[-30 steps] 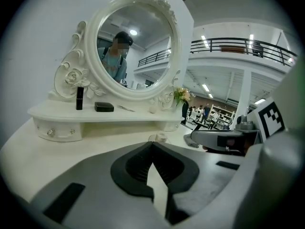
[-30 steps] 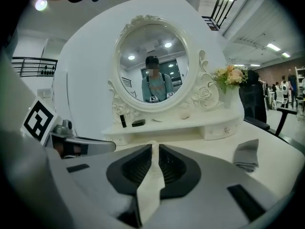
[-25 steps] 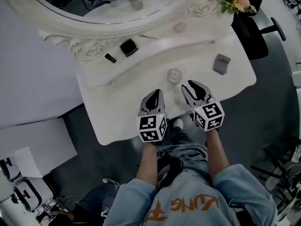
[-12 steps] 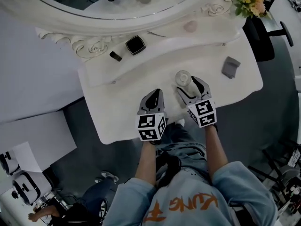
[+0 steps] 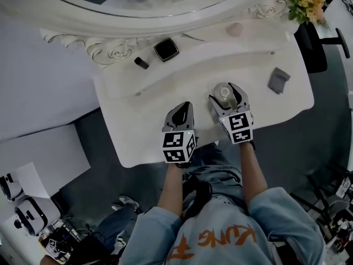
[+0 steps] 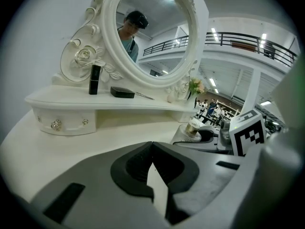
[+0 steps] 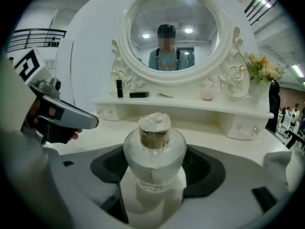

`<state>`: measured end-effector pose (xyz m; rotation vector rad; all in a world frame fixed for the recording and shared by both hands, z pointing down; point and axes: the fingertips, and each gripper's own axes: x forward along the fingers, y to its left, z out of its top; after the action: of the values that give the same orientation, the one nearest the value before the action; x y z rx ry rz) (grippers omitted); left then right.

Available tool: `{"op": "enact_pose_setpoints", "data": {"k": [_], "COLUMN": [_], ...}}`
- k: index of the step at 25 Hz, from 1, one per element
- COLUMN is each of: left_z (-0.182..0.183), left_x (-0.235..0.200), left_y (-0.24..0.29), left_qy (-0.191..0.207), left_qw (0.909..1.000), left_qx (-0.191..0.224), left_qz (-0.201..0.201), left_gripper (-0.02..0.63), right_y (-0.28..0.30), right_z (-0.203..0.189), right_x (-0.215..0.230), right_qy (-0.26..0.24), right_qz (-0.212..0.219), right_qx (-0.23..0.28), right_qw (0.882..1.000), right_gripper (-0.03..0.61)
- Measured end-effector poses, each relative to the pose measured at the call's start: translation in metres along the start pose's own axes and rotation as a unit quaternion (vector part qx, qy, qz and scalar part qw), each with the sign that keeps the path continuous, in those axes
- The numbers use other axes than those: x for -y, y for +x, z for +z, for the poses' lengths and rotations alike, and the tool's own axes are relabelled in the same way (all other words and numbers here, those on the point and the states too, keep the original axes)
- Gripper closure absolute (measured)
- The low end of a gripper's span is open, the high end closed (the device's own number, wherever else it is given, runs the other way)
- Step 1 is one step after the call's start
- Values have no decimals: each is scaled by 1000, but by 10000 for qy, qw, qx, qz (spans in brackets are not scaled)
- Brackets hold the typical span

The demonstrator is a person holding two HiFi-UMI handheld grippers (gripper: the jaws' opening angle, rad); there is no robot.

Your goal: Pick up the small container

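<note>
Frosted glass small container; smooth, glossy white vanity top.

left gripper: jaws together, empty | right gripper: jaws just been opening, wide, small container between | both tilted downward

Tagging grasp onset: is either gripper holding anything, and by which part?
Nothing is held yet. The right gripper's jaws have just been opening and straddle the small glass bottle's body without pressing it; the left gripper is shut, empty.

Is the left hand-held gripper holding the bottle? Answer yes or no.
No, the left hand-held gripper is shut on nothing; the bottle stands apart on the table.
</note>
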<state>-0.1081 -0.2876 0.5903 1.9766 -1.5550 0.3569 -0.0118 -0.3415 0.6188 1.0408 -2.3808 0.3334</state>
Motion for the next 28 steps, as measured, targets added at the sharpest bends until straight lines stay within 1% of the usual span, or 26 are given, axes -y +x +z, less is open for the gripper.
{"op": "enact_pose_setpoints", "data": {"k": [6, 10, 14, 18, 23, 28], "left_z": [3, 4, 7, 9, 8, 13], "left_x": [-1, 7, 13, 20, 40, 58], "left_y": [2, 0, -6, -13, -19, -28], "left_qy": [17, 78, 111, 95, 118, 149], "left_qw": [10000, 9999, 9998, 9996, 9992, 9981], "left_qx": [12, 51, 133, 249, 385, 593], "left_qz": [-23, -52, -22, 17, -14, 2], "left_gripper": [592, 592, 592, 592, 592, 592], "right_y": [7, 6, -2, -20, -48, -74], "right_z": [0, -2, -5, 0, 13, 26], "right_x": [0, 0, 2, -1, 1, 11], "right_qy": [216, 248, 503, 643, 676, 627], "right_qz": [-24, -51, -45, 72, 198, 180], "right_qx": [-46, -256, -294, -126, 168, 427], "right_qw": [9998, 9994, 9983, 9978, 9974, 9970], "right_gripper": [258, 258, 252, 250, 250, 250]}}
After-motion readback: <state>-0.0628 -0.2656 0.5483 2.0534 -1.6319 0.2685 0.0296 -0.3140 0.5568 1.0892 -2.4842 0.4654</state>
